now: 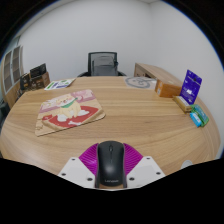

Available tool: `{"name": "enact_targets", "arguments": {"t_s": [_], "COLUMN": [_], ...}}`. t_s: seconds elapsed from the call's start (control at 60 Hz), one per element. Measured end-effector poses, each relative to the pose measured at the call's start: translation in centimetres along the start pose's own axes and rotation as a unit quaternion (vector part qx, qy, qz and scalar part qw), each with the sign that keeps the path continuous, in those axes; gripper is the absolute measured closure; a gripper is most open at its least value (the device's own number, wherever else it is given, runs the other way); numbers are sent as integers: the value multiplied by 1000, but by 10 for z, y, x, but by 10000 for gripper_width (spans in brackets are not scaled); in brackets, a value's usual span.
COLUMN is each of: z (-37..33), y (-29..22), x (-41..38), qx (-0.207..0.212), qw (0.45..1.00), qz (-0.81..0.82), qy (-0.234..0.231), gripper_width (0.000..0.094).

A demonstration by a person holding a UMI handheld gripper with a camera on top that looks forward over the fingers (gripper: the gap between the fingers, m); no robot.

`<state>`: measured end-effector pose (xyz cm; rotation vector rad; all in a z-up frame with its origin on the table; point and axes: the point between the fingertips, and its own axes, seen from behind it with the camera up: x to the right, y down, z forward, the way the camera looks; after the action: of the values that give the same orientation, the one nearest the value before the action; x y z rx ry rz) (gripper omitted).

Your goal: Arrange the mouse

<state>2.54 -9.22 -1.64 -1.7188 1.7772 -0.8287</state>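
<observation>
You have the mouse [110, 163] sitting between the two fingers at the bottom centre of the frame, its dark body framed by the magenta pads [91, 158] on either side, and the gripper [110, 168] appears closed down to the mouse's width so that both pads press its flanks; that is a judgement, since the contact lines themselves are hard to make out. Above it, the round wooden table [130, 115] fills the middle of the frame, with a colourful printed mat [68, 110] at centre left, which looks to be the likely place for the mouse. The main risk from here is slip: the mouse's sides are smooth and curved, so if you tilt or swing quickly it could rotate in the grip or drop out before you reach the mat. Coming down too steeply could also knock its nose on the mat's edge and shove the mat across the table. At the right of the frame a purple box [192, 84] and a small teal object [198, 117] stand near the table's edge; a wide swing could catch them. The mouse's underside and rear are hidden, you cannot tell whether a cable trails from it, and the items by the office chair [104, 64] at upper centre are too small to identify.
</observation>
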Motion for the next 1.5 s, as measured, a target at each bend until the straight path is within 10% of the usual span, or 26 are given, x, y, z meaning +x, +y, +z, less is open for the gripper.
{"name": "enact_targets", "arguments": {"t_s": [0.5, 0.983, 1.15, 1.217, 1.5], "z": [0, 119, 118, 114, -45], "y": [-203, -131, -124, -120, -142], "x": [-106, -187, -186, -180, -142], "qx": [101, 37, 37, 23, 37], "qw": [994, 999, 999, 999, 999], "qz": [15, -28, -25, -23, -12], "qy": [-32, -28, -24, -11, -11], "gripper_width": [628, 601, 438, 65, 70]}}
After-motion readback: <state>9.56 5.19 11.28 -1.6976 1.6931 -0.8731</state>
